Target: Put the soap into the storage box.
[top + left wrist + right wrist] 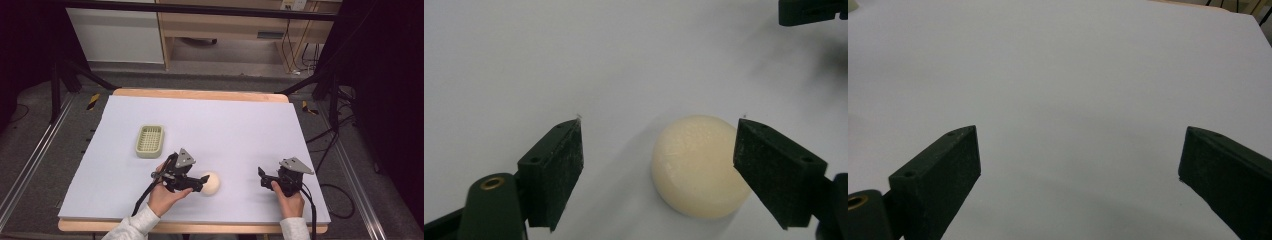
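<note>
Resting on the white table (240,130), one cream soap bar (696,167) between the left tool's (659,160) parted jaws, one green tray (150,140), right tool (1080,165) wide, empty.

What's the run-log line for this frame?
left claw: open, astride cream round soap | right claw: open, nothing between | soap dish: far-left, apart

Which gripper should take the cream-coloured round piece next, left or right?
Left. The left gripper already has the round piece between its open jaws, one pad close beside it. The right gripper sits apart over bare white table, jaws open on nothing.
</note>
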Demonstrator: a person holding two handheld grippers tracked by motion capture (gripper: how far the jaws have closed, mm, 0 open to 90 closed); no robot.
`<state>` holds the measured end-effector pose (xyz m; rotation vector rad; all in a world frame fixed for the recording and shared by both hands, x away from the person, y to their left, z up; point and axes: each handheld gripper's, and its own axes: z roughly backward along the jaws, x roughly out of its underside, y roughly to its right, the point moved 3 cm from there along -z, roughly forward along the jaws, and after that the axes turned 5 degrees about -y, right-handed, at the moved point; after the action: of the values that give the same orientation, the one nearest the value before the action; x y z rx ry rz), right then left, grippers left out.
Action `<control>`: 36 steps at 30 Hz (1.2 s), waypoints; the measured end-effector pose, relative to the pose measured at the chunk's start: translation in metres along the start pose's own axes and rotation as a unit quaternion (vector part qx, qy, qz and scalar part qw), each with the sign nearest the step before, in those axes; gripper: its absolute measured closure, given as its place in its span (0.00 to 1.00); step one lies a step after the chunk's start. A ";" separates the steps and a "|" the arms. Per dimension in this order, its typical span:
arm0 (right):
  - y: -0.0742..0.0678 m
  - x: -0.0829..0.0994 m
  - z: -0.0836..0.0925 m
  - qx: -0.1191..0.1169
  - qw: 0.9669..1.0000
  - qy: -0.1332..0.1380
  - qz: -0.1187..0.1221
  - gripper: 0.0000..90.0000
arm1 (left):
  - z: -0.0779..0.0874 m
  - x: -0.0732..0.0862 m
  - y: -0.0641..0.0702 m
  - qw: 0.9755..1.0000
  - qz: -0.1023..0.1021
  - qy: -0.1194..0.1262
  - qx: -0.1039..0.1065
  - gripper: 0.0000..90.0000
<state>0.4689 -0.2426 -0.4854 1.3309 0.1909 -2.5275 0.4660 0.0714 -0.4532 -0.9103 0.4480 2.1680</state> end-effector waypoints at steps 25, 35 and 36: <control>0.000 -0.001 0.001 -0.002 1.000 0.002 -0.003 0.04 | -0.023 0.002 0.020 0.998 -0.029 -0.046 0.010 0.14; 0.000 -0.001 0.000 -0.003 1.000 0.002 -0.001 0.04 | -0.033 0.005 0.025 0.997 -0.037 -0.063 0.013 0.14; 0.000 -0.001 0.000 -0.004 1.000 0.001 -0.001 0.04 | -0.036 0.006 0.026 0.997 -0.036 -0.065 0.014 0.14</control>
<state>0.4692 -0.2425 -0.4842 1.3309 0.2022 -2.5238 0.4610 0.0370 -0.4812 -0.7526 0.3744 2.1346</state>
